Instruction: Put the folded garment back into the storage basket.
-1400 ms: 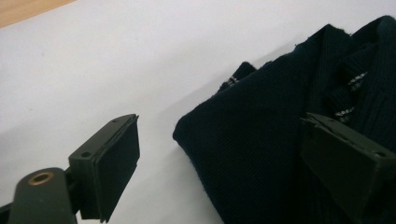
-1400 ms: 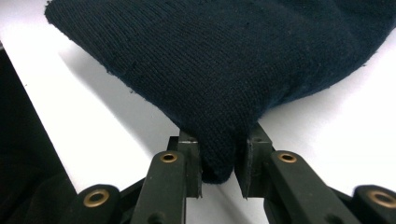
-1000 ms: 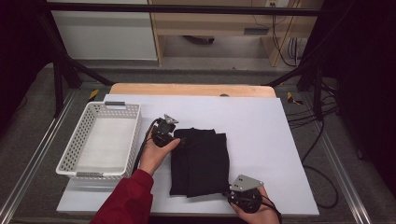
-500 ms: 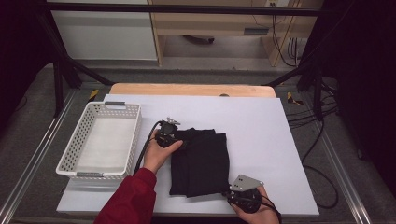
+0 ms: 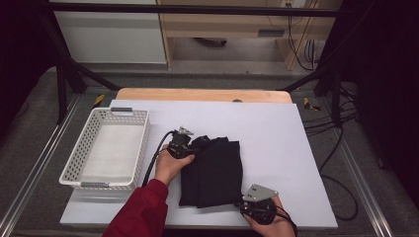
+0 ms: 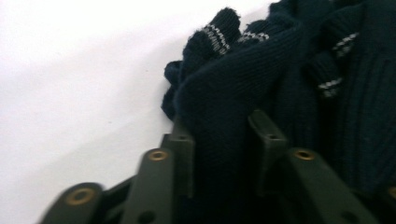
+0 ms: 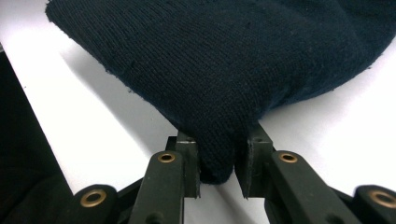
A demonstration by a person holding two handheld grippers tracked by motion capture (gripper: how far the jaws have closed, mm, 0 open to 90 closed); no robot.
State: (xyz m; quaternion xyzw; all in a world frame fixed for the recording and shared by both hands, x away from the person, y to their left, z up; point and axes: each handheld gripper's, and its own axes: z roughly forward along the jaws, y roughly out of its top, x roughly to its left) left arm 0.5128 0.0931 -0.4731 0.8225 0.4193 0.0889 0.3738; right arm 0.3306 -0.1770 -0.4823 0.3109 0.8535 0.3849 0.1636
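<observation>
Gripping a folded dark navy knitted sweater (image 5: pixel 212 173) at two opposite corners, a person works at a white surface (image 5: pixel 276 133). The left claw (image 5: pixel 190 148) has just been closing and now pinches a bunched fold at the garment's far left corner, near the striped cuffs (image 6: pixel 212 32). The right claw (image 5: pixel 247 202) is clamped on the near right corner. The sweater lies flat in the middle of the surface, just right of a white plastic basket (image 5: pixel 106 148). This looks like the pick-up step; next, both claws should lift together, keeping the fold intact, towards the basket. Count: one sweater, one basket, two claws
</observation>
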